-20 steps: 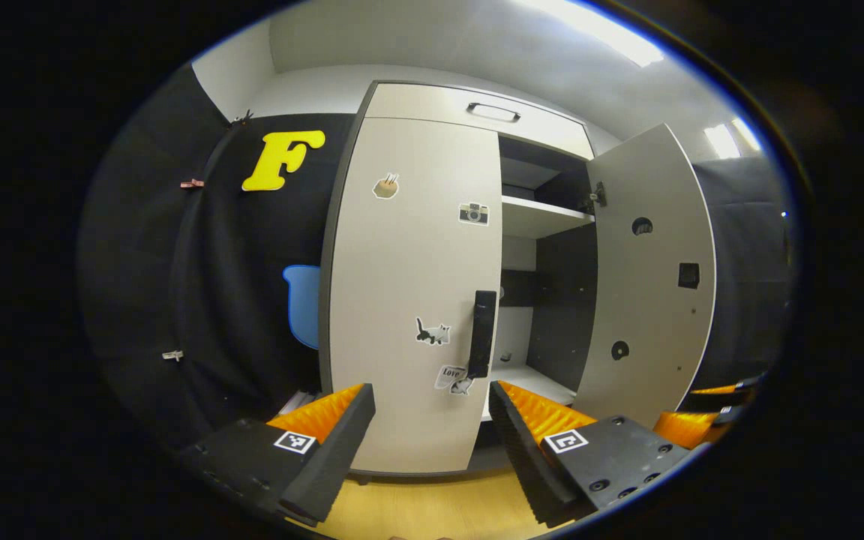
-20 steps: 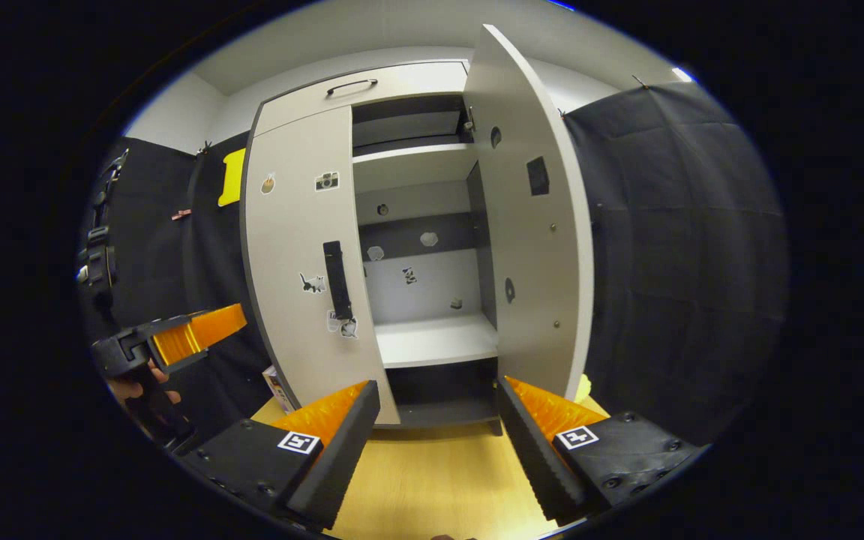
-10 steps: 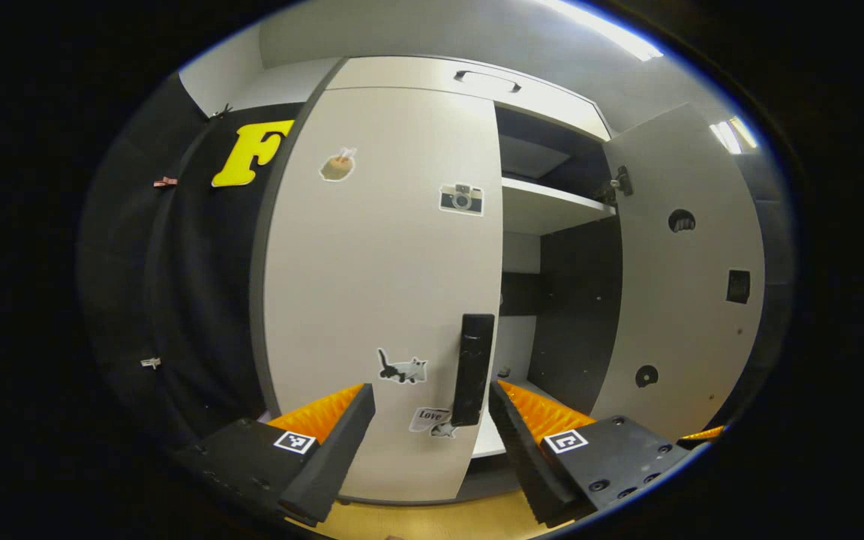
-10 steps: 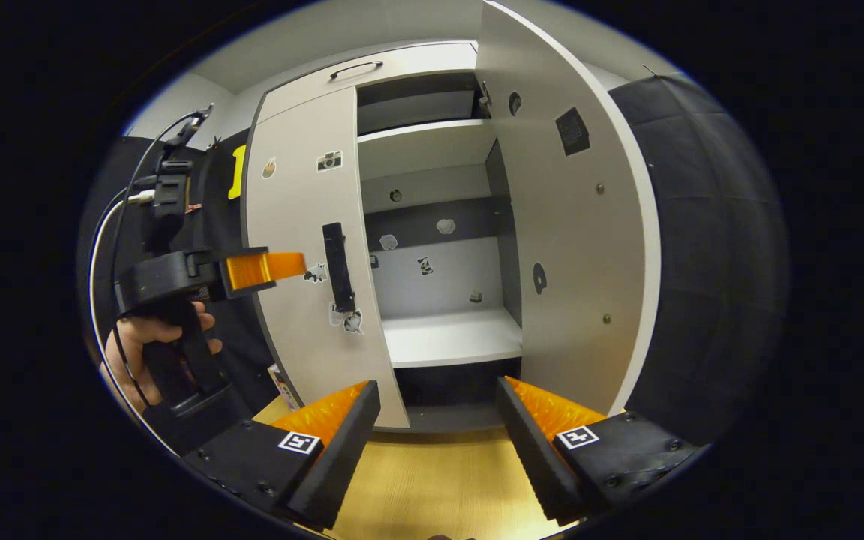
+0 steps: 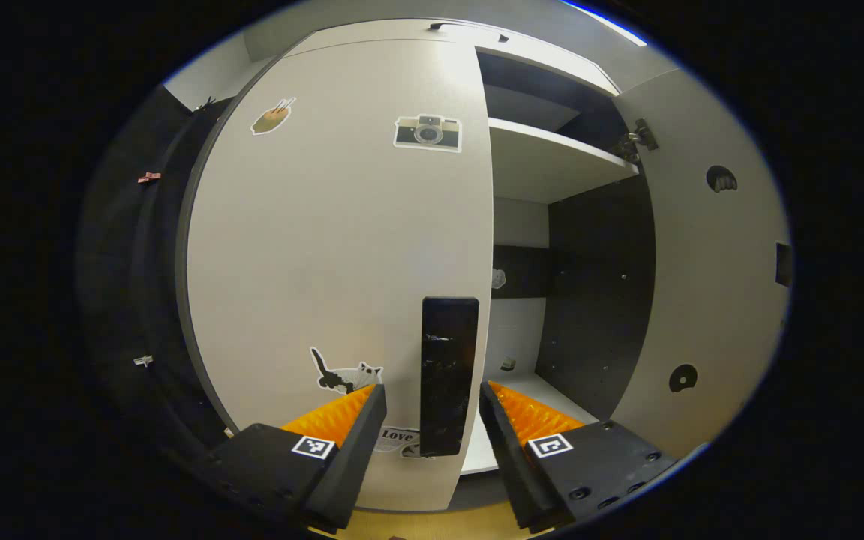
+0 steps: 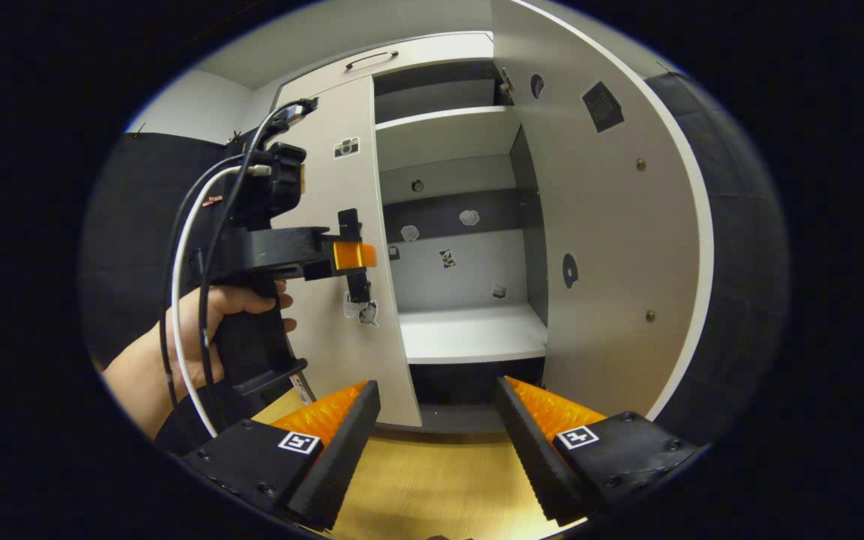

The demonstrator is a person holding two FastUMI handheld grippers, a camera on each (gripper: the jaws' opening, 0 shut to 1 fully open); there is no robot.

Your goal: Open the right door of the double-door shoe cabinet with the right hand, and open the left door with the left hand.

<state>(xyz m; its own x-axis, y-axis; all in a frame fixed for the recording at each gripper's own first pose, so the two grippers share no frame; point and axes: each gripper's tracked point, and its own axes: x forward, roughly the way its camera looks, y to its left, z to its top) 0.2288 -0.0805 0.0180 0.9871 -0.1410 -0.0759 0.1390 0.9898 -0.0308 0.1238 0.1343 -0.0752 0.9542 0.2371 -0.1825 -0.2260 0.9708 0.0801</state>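
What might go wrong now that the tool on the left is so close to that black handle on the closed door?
The left hand-held gripper straddles the black handle with its fingers open. If it closes off-centre, one finger may hit first and slip off. The left door is shut, so pulling straight rather than along the hinge arc could break the grip. The right door stands open beside the right hand-held gripper, which might bump it.

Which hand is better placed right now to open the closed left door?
Left. The left hand-held gripper is open with the left door's handle between its fingers. The right hand-held gripper hangs back, facing the open compartment beside the right door.
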